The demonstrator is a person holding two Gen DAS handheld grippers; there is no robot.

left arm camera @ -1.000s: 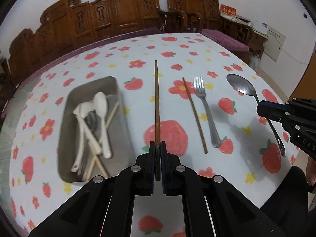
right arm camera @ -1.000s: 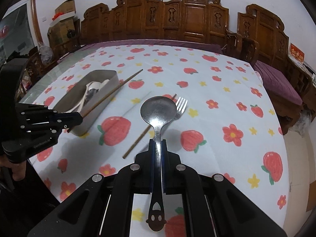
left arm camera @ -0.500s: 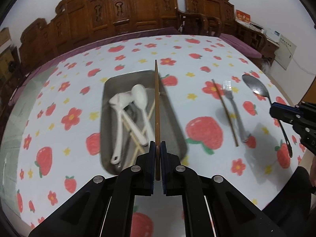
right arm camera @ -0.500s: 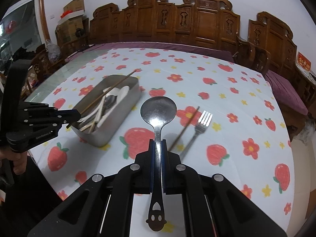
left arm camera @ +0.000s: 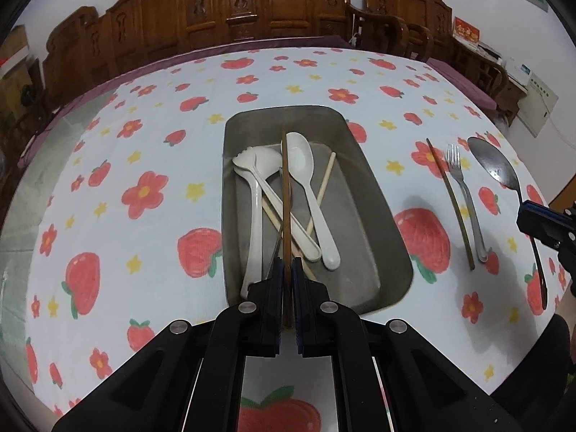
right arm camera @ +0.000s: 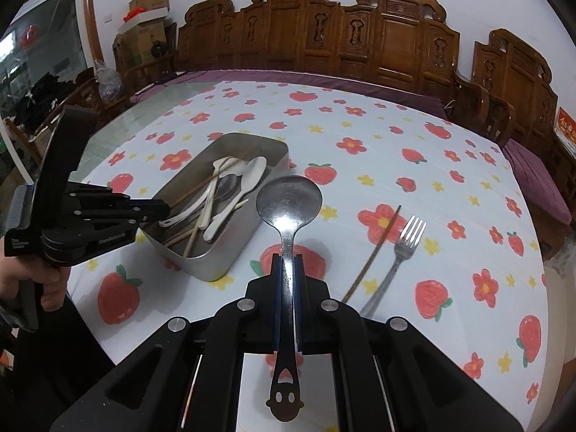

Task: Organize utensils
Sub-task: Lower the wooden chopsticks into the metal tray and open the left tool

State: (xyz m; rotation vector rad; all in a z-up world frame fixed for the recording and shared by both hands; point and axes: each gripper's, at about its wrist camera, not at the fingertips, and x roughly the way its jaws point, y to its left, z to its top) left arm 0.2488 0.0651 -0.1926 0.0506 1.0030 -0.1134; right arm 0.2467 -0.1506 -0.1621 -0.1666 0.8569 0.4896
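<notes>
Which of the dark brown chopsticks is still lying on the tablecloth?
The dark chopstick just left of the fork, flat on the tablecloth. Its mate, the held chopstick, is clamped in the left tool over the metal tray.

We cannot see the near end of the dark chopstick; it vanishes between the fingers of the left gripper. In the metal tray, a grey utensil lies mostly buried under the white spoons, so we cannot name it. The tray's near wall is hidden behind that gripper. Right of the tray, the metal spoon has its handle partly covered by the right gripper, whose body the frame edge cuts off.
</notes>
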